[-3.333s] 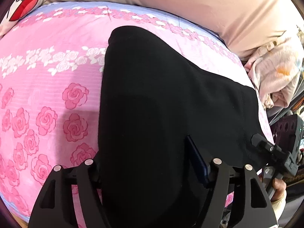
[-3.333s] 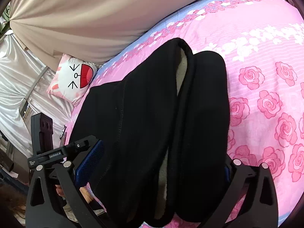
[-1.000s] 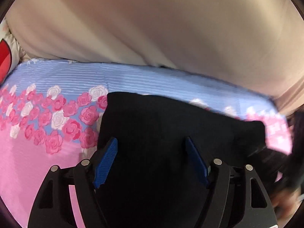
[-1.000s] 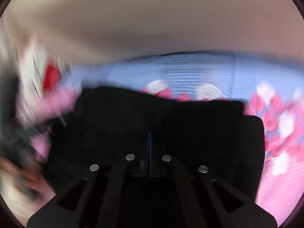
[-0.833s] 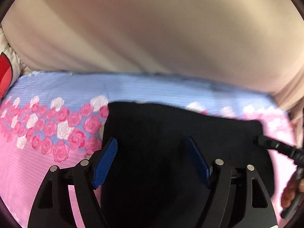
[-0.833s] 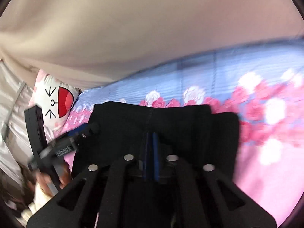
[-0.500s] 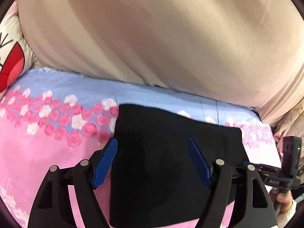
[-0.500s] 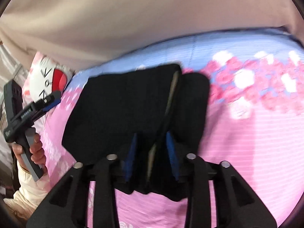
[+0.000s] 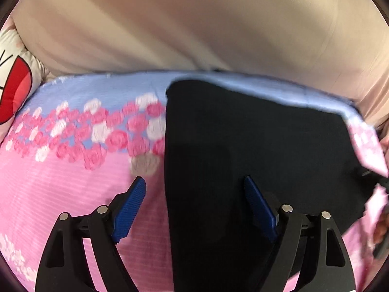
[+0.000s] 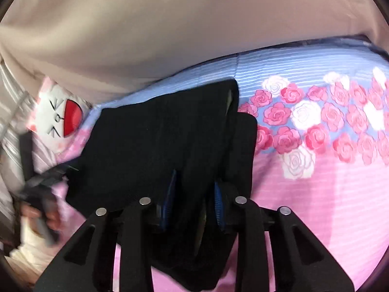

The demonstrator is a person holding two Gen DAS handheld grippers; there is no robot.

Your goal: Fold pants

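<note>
On the rose-print bed (image 9: 73, 194), left of the black pants (image 9: 243, 158), one pad of the left gripper (image 9: 194, 209) is seen, jaws opening, straddling the hem, nothing pinched. At the pants' right edge, the right gripper (image 10: 194, 194): jaws closing around layered cloth, grip unconfirmed. Advised: edges aligned before release.

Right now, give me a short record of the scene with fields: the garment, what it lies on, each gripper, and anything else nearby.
garment: black pants, folded into a flat stack
surface: pink bedspread with roses and a blue band
left gripper: jaws opening, apart over the pants' left edge, not pressing
right gripper: jaws closing with a fold of the pants between them; contact unclear
nearby: cartoon pillow at the bed's far left corner
backdrop: beige curtain behind the bed
</note>
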